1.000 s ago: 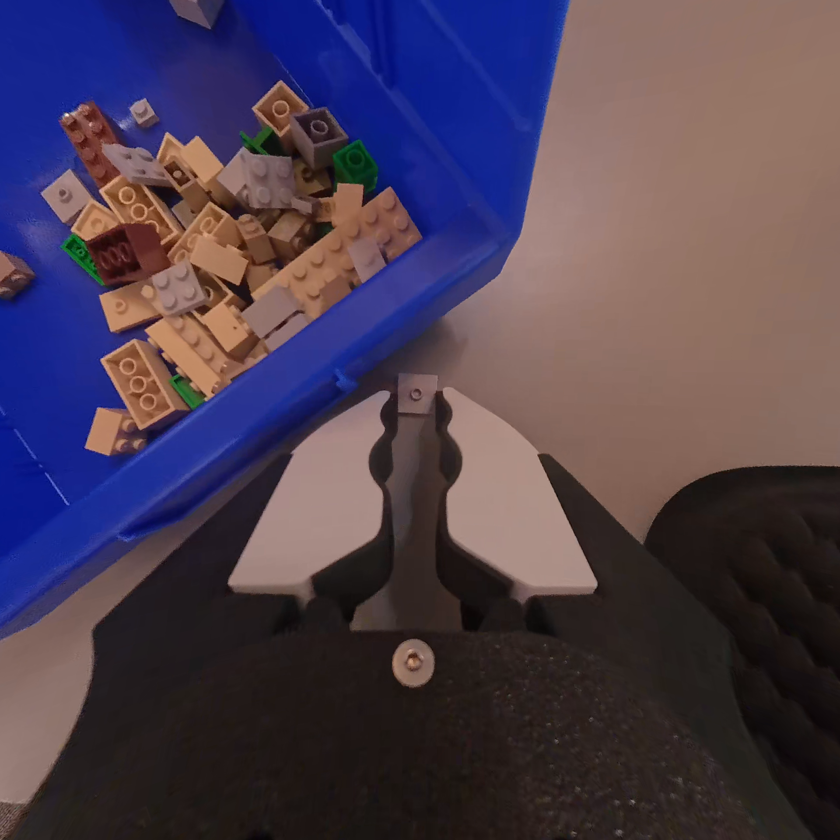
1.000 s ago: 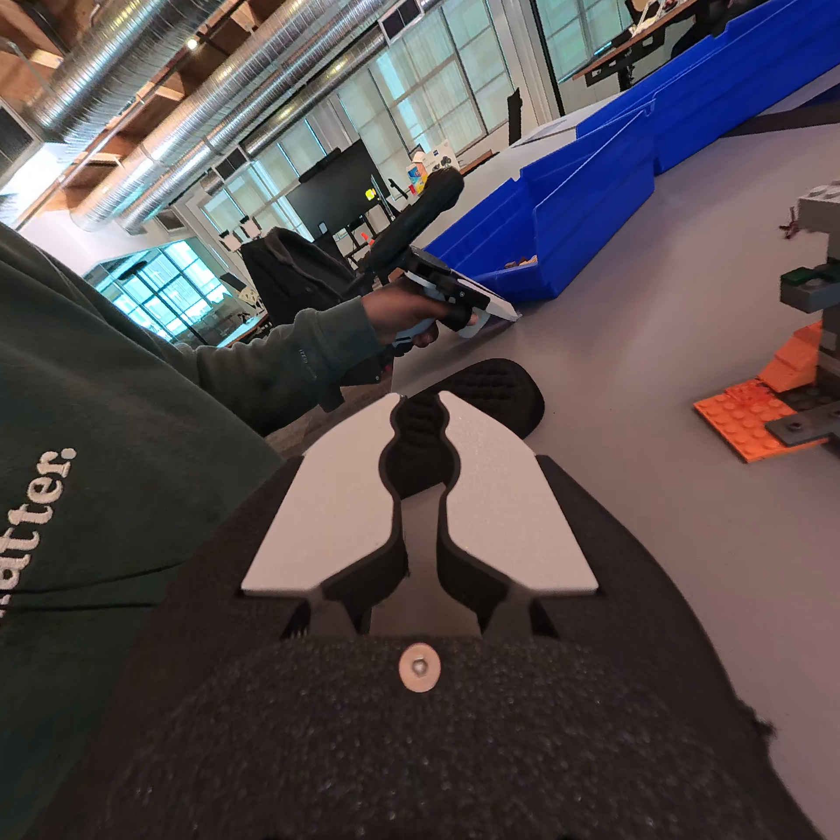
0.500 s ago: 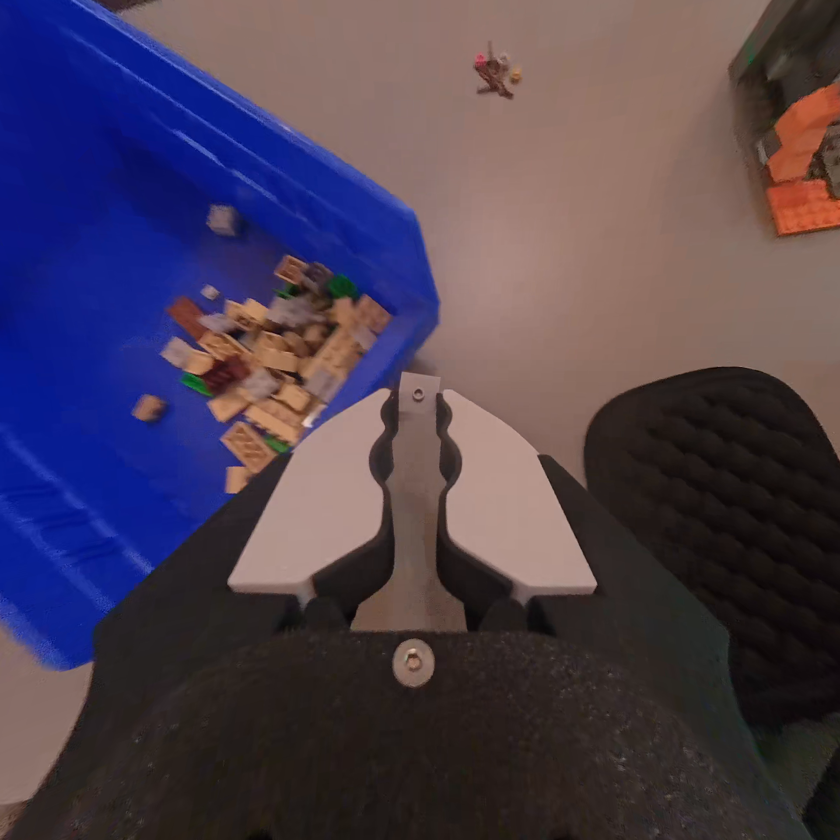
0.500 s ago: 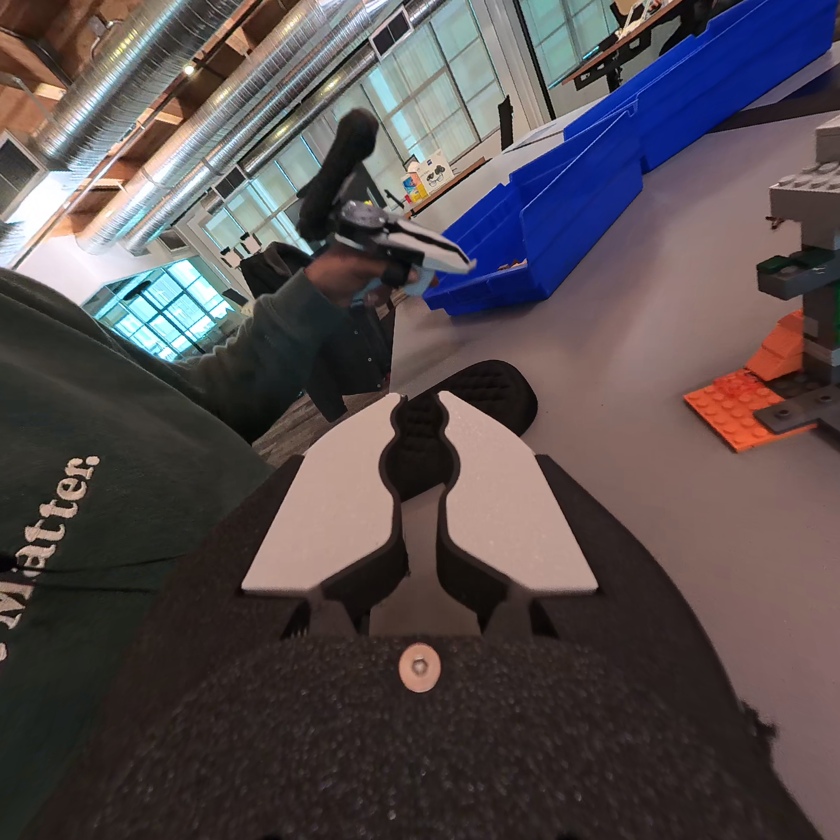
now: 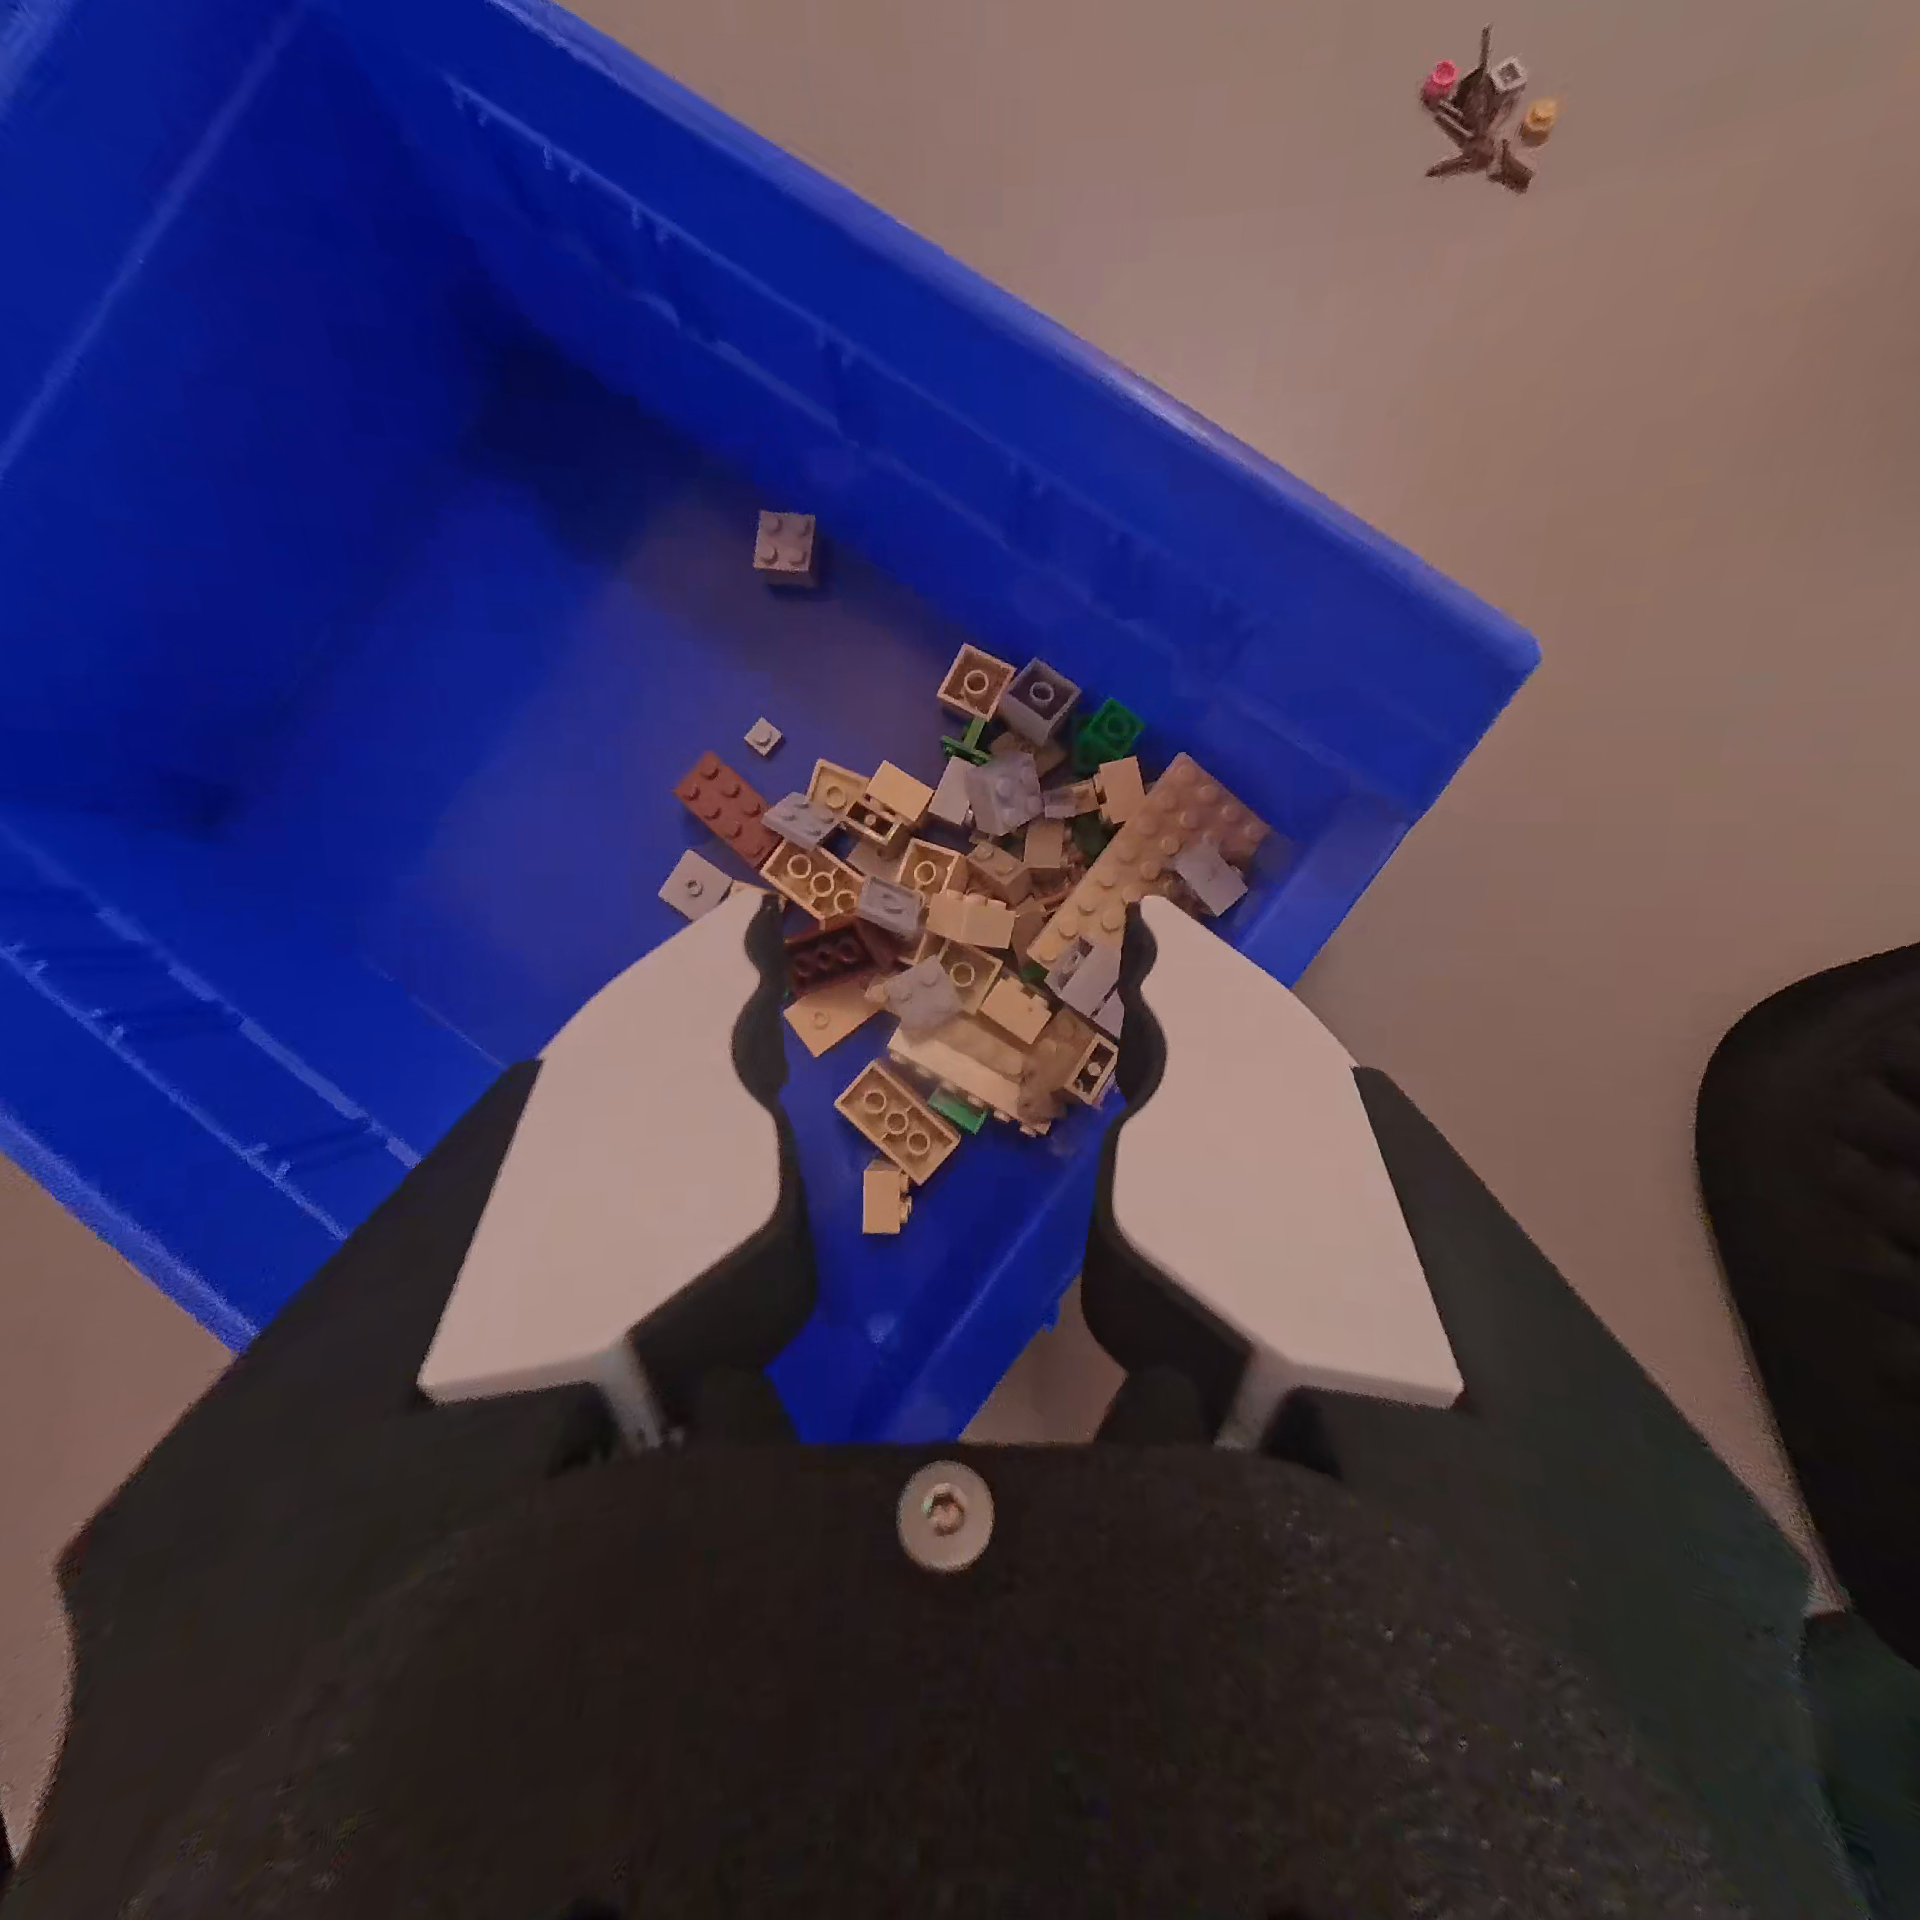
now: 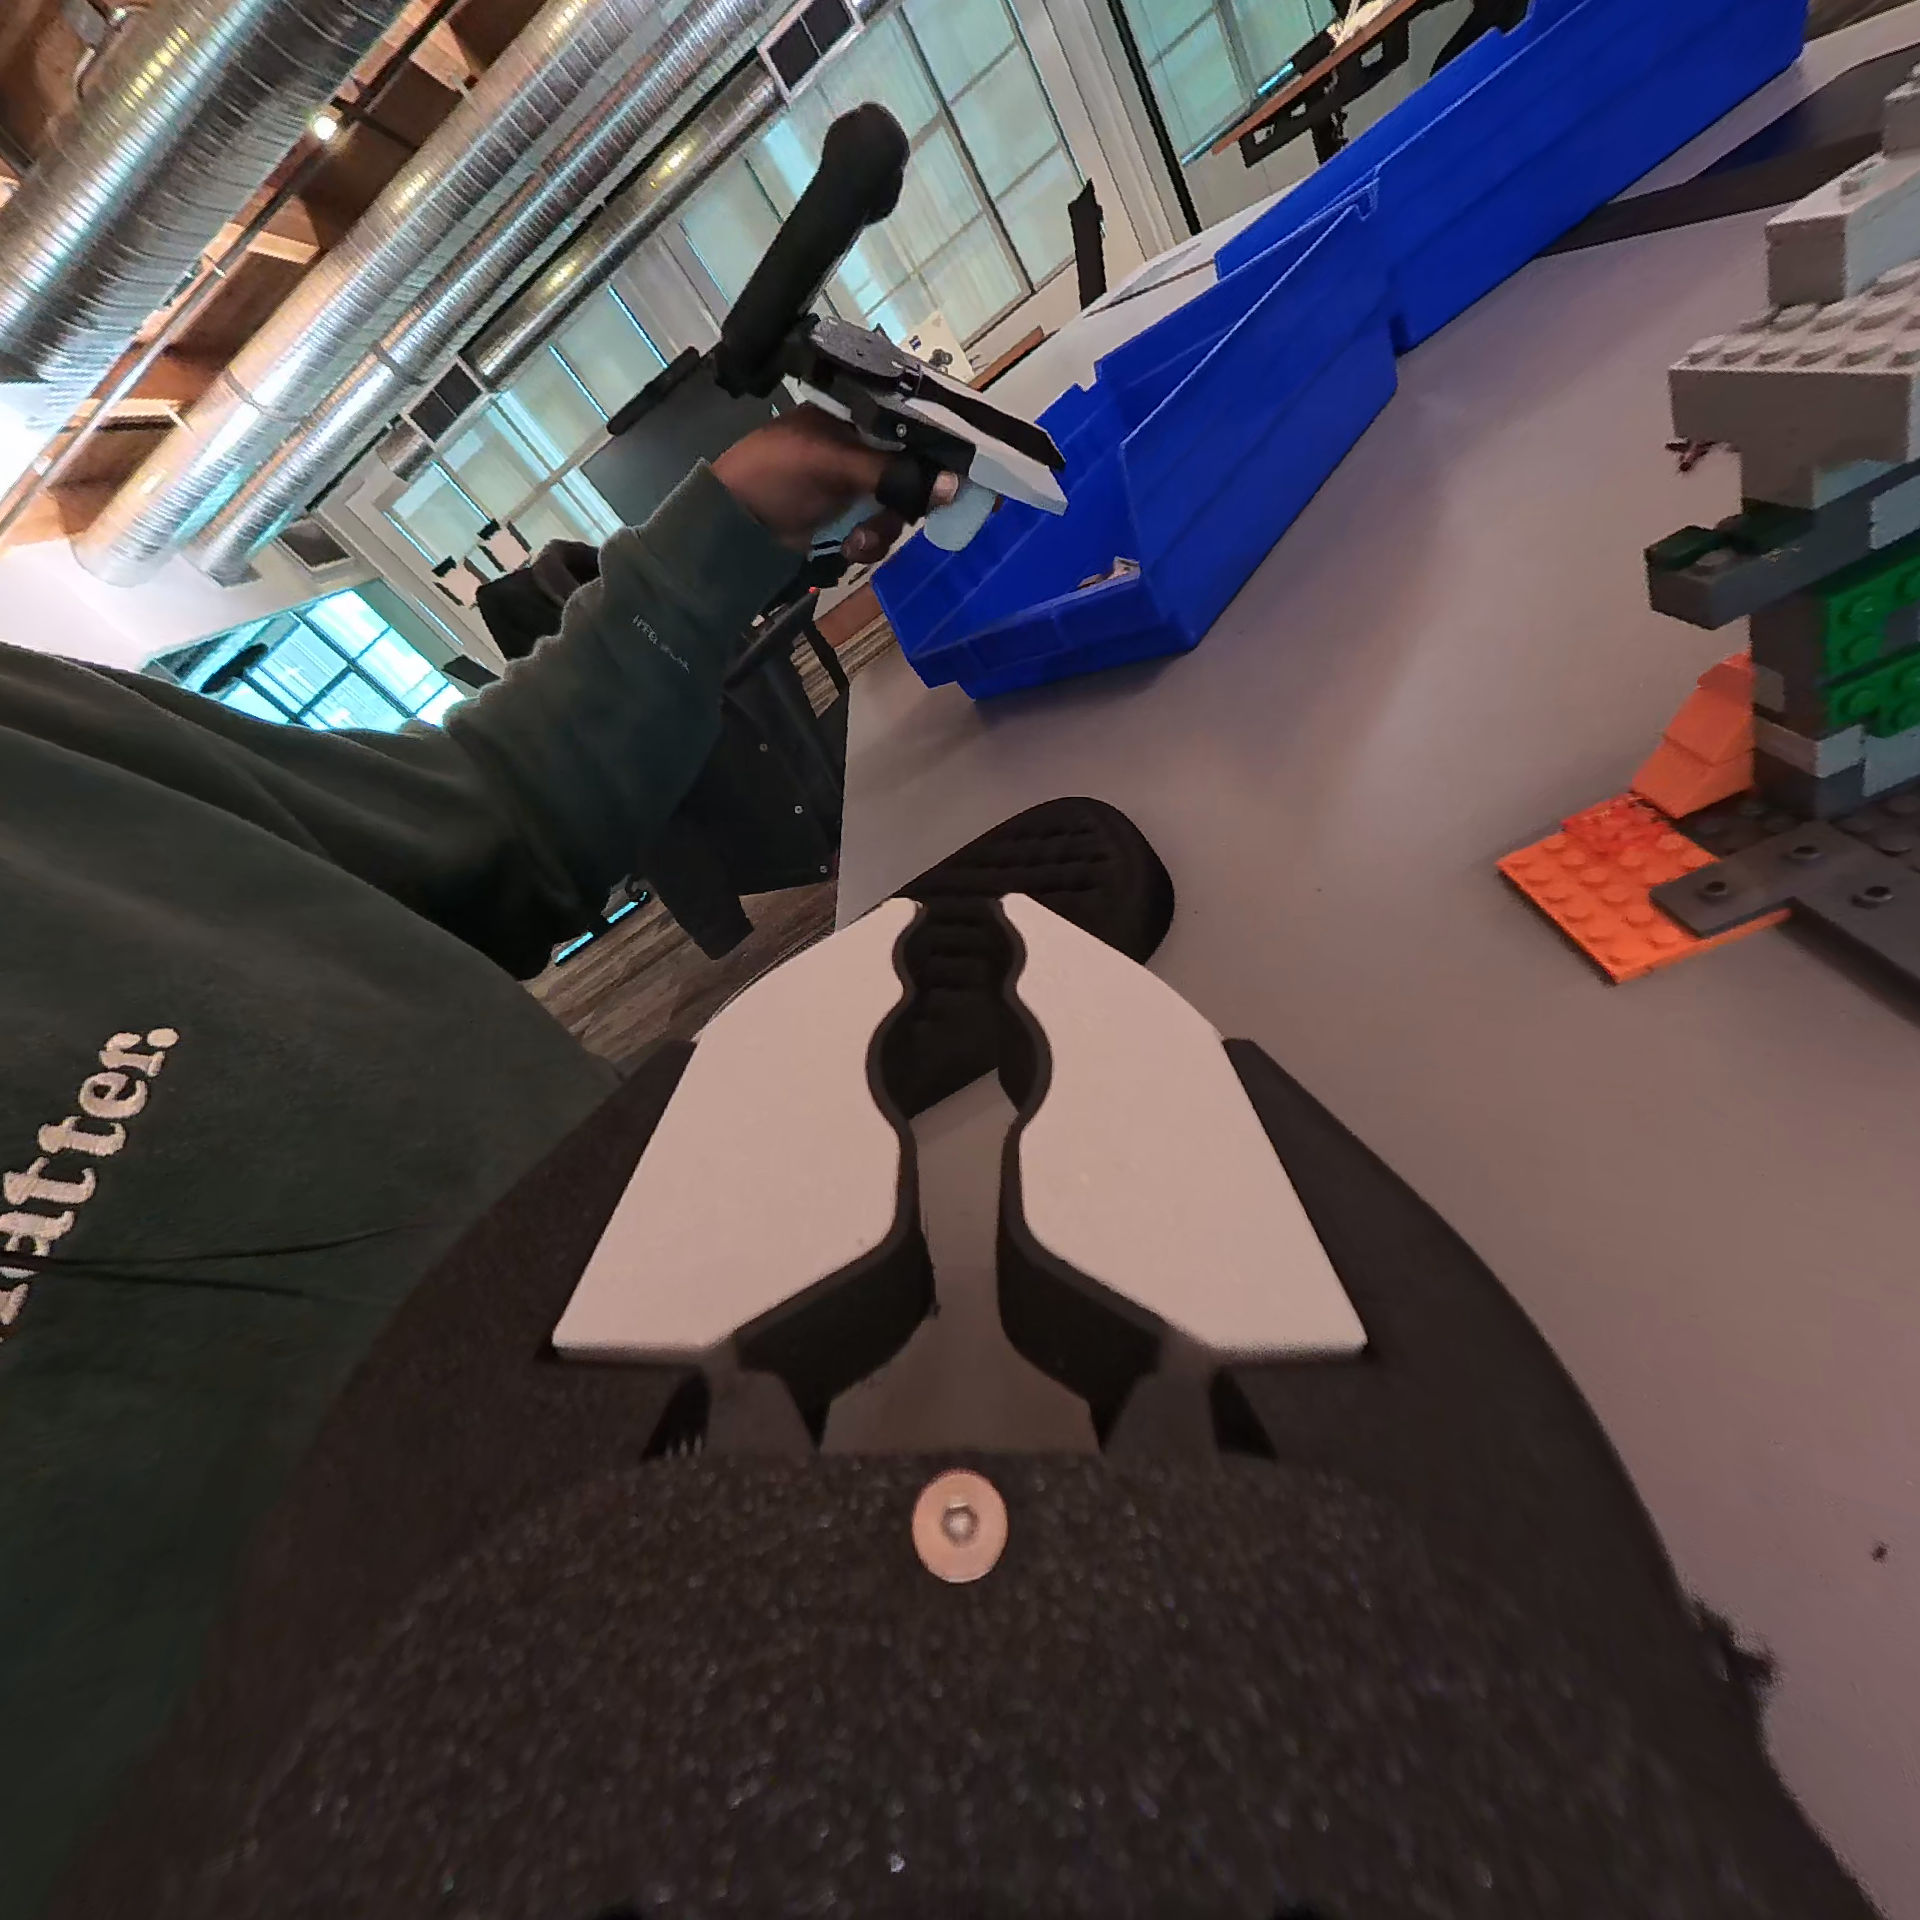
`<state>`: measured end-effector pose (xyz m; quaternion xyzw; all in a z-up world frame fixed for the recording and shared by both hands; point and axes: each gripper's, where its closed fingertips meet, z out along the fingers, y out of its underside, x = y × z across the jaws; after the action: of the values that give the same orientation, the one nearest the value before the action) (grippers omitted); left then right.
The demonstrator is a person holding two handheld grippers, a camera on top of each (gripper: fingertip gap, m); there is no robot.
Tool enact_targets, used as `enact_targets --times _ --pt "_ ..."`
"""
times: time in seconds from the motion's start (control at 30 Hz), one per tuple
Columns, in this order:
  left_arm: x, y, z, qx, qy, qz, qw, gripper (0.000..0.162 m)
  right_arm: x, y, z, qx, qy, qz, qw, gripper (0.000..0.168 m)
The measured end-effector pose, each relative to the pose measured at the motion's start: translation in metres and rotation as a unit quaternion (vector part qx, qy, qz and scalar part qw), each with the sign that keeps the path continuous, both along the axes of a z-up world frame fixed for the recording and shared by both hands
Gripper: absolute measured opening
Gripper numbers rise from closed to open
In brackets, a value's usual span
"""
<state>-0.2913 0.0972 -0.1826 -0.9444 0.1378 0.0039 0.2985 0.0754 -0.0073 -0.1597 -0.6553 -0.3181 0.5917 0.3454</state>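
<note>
Left gripper (image 5: 945,914) hung spread wide over the brick pile (image 5: 977,914) mid-frame in the blue bin (image 5: 312,416); right gripper (image 6: 961,914) was nearly closed, empty, lower centre.

Dim warm indoors, daylit windows (fisheye edges)

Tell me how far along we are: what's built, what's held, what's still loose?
Built: a grey, green and orange brick tower stands on the grey table. In hand: nothing; the left gripper hangs open over the tan and grey loose bricks in the blue plastic bin, the right gripper is shut and empty. Left: that pile, plus small pieces on the table.
</note>
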Motion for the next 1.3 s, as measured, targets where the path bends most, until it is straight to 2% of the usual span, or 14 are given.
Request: enact_targets --times 0.1,0.23,0.4,0.47,0.6,0.73,0.87,0.97,1.03,1.1,1.2,1.3 --pt "0.017 -0.002 0.005 0.027 -0.012 -0.029 0.999 0.056 0.000 0.002 -0.002 -0.005 -0.003 0.000 1.000 0.009" --pt "0.066 -0.012 0.016 0.085 -0.019 -0.108 0.990 0.041 -0.001 0.004 -0.004 0.007 -0.016 -0.004 1.000 0.009" --pt "0.147 -0.028 0.022 0.156 -0.036 -0.216 0.963 0.036 -0.001 0.011 -0.023 0.070 -0.114 -0.024 0.991 0.007" --pt "0.181 -0.034 0.021 0.172 -0.058 -0.253 0.950 0.036 -0.002 0.013 -0.036 0.115 -0.177 -0.023 0.977 0.007" --pt "0.243 -0.044 0.009 0.186 -0.081 -0.318 0.926 0.035 -0.005 0.013 -0.063 0.202 -0.302 0.004 0.932 0.008" --pt "0.284 -0.050 -0.007 0.187 -0.092 -0.358 0.910 0.035 -0.018 0.009 -0.079 0.207 -0.356 0.044 0.910 0.015" --pt "0.304 -0.060 -0.018 0.180 -0.105 -0.382 0.900 0.035 -0.027 0.012 -0.092 0.211 -0.400 0.058 0.890 0.023" --pt "0.308 -0.069 -0.024 0.172 -0.115 -0.395 0.895 0.033 -0.028 0.013 -0.103 0.214 -0.431 0.066 0.874 0.017" --pt "0.308 -0.075 -0.027 0.169 -0.122 -0.401 0.892 0.032 -0.028 0.015 -0.102 0.223 -0.429 0.066 0.873 0.016" --pt "0.310 -0.083 -0.026 0.172 -0.127 -0.421 0.881 0.033 -0.031 0.013 -0.093 0.211 -0.400 0.066 0.890 0.016" --pt "0.316 -0.097 -0.015 0.218 -0.125 -0.460 0.852 0.038 -0.042 0.001 -0.058 0.112 -0.261 0.083 0.955 0.016" --pt "0.325 -0.106 0.005 0.290 -0.115 -0.477 0.822 0.043 -0.047 -0.011 -0.014 -0.005 -0.105 0.113 0.988 0.016"
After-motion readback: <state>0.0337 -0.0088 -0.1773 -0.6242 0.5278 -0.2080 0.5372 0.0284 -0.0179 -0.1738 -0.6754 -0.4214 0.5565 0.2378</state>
